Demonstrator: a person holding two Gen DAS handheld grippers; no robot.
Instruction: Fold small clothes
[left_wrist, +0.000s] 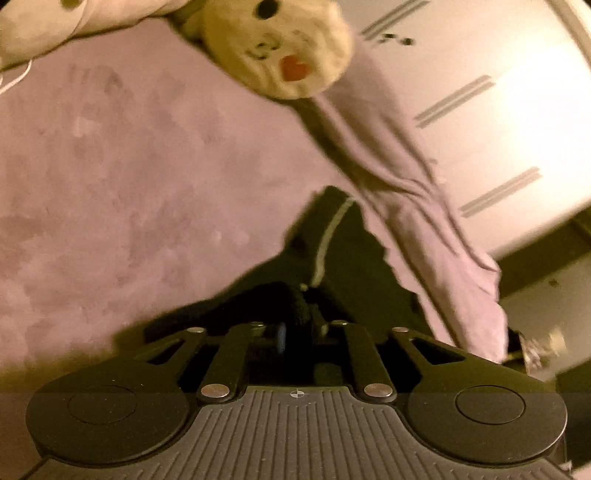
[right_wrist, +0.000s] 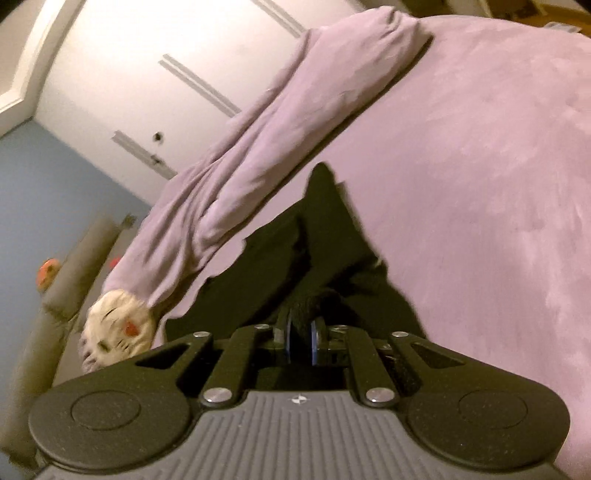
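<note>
The dark garment (left_wrist: 332, 258) is clamped at its near edge by both left tongs (left_wrist: 299, 328) and right tongs (right_wrist: 301, 332) (each nipping bunched fabric), its length hanging away over the bed (right_wrist: 480, 184).

Garment (left_wrist: 332, 258) on bed (left_wrist: 129, 184), pillow (left_wrist: 406, 177) at its 1 o'clock, plush toy (left_wrist: 280, 44) at 12.

We count one black garment (left_wrist: 332, 258), one lilac bed cover (left_wrist: 129, 184), one long lilac pillow (right_wrist: 266, 147), one cream plush face cushion (left_wrist: 280, 48) and two grippers, left (left_wrist: 299, 328) and right (right_wrist: 301, 332). Possibly two orange-spotted items (right_wrist: 48, 273) sit beyond, too blurred to confirm.
</note>
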